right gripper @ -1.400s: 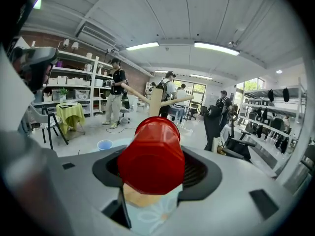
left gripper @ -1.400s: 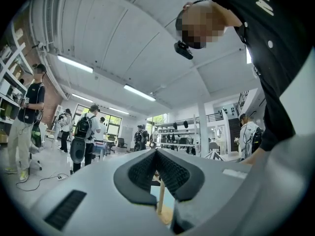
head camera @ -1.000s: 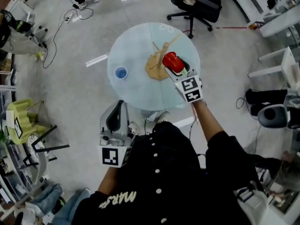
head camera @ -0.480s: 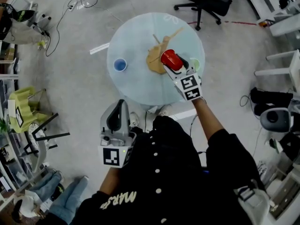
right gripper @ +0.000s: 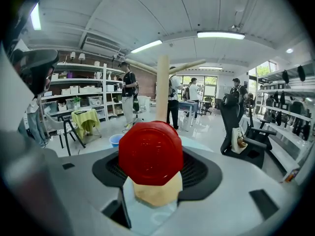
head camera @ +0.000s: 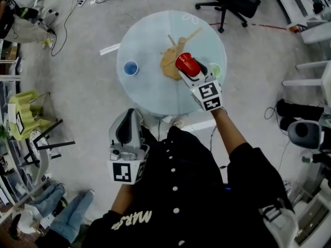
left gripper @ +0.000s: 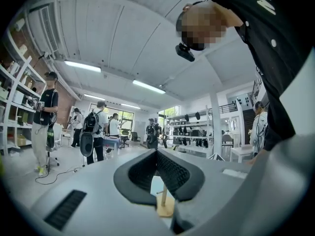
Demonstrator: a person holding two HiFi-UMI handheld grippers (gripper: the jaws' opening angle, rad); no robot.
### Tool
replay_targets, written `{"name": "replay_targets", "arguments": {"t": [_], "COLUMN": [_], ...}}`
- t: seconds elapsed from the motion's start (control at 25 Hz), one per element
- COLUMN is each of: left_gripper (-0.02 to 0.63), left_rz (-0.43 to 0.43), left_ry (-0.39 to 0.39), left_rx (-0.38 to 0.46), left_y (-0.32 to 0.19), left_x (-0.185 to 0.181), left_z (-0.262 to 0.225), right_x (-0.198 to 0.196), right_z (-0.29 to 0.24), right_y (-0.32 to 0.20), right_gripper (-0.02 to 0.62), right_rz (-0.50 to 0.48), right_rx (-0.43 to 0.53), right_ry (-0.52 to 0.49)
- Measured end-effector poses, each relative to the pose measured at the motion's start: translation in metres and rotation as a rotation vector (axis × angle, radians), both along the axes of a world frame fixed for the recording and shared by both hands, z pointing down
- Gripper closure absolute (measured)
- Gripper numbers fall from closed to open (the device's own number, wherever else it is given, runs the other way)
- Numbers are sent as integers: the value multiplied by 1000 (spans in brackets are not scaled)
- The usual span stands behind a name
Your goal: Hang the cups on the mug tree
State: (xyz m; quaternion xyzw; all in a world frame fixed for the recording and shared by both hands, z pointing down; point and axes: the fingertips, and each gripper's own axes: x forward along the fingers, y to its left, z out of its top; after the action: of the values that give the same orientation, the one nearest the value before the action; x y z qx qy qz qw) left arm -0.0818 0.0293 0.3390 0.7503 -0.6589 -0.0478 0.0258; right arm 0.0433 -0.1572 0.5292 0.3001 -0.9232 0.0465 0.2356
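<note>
Right tool (head camera: 192, 72) grips red cup (head camera: 186, 64) beside mug tree (head camera: 168, 69).

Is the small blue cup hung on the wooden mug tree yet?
No, the small blue cup stands upright on the round pale table, apart from the wooden mug tree.

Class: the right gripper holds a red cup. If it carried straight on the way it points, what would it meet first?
Probably the mug tree's upright post, standing dead ahead behind the red cup in the right gripper, though the gap is unclear.
</note>
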Motion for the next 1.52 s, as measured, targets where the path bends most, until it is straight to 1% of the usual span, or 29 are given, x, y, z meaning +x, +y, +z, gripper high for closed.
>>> {"name": "replay_targets", "arguments": {"t": [0.12, 0.28, 0.32, 0.36, 0.4, 0.6, 0.72, 0.8, 0.88, 1.04, 1.12, 1.2, 1.32, 1.52], "left_gripper": [611, 611, 611, 611, 611, 611, 611, 611, 611, 611, 611, 611, 611, 611], "left_rz": [26, 101, 117, 130, 140, 170, 177, 163, 154, 136, 122, 113, 96, 50], "left_ry": [27, 24, 25, 28, 31, 30, 22, 7, 4, -1, -7, -8, -12, -17], "left_rx": [16, 28, 32, 36, 38, 13, 8, 0, -1, 0, -17, -31, -30, -46], "left_y": [-12, -29, -32, -36, -40, -63, -68, -71, -72, -71, -68, -66, -60, -46], "left_x": [-15, -32, -38, -44, -50, -64, -74, -84, -93, -108, -118, -128, -144, -166], "left_z": [2, 2, 0, -4, -7, -7, -5, -3, -1, 6, 12, 16, 17, 27], "right_x": [-8, -8, -8, -8, -8, 15, 26, 24, 12, -27, -47, -68, -101, -143], "right_z": [1, 0, 0, -1, -4, -14, -12, -2, 14, 37, 45, 52, 59, 81], "right_y": [-3, -1, 1, 3, 4, 3, 18, 33, 52, 81, 88, 93, 91, 85], "right_gripper": [310, 302, 263, 219, 202, 190, 192, 192, 193, 196, 196, 196, 198, 199], "right_rz": [10, 37, 49, 65, 83, 205, 286, 313, 301, 217, 185, 161, 112, 74], "right_rx": [-3, -14, -20, -25, -28, -5, -16, -37, -65, -79, -92, -111, -96, -103], "right_ry": [-5, 11, 14, 10, 0, -20, -35, -39, -27, -11, -14, -16, -28, -23]}}
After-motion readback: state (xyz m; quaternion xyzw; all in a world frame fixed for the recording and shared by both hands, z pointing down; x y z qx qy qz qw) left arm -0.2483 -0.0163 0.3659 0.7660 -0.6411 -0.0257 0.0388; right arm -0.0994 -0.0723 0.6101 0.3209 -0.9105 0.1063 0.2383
